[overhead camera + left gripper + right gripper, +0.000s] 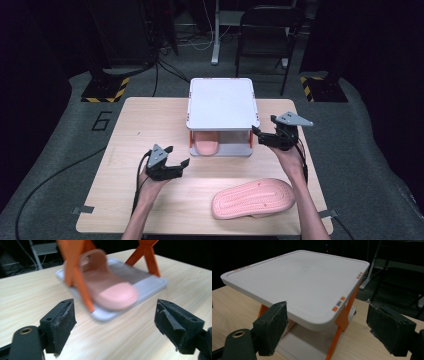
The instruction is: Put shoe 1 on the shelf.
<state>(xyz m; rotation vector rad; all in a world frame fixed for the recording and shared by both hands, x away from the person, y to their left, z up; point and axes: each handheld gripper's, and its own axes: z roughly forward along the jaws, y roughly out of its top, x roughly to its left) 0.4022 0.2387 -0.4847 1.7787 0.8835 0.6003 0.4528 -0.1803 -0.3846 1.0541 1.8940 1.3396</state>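
A white two-tier rack with orange legs (223, 103) stands at the table's far middle. One pink slipper (206, 146) lies on its lower shelf, toe toward me; the left gripper view shows that slipper (107, 287) between the orange legs (77, 282). A second pink slipper (253, 198) lies sole-up on the table at the front right. My left gripper (181, 156) hovers open in front of the rack's left side, jaws empty. My right gripper (264, 131) is open beside the rack's right front corner; its view looks over the white top shelf (299, 282).
The wooden table (145, 125) carries only the rack and slippers. Beyond it stand a black folding chair (265, 30) and stand bases with yellow-black tape (106, 89) on the grey floor. Cables trail from both grippers.
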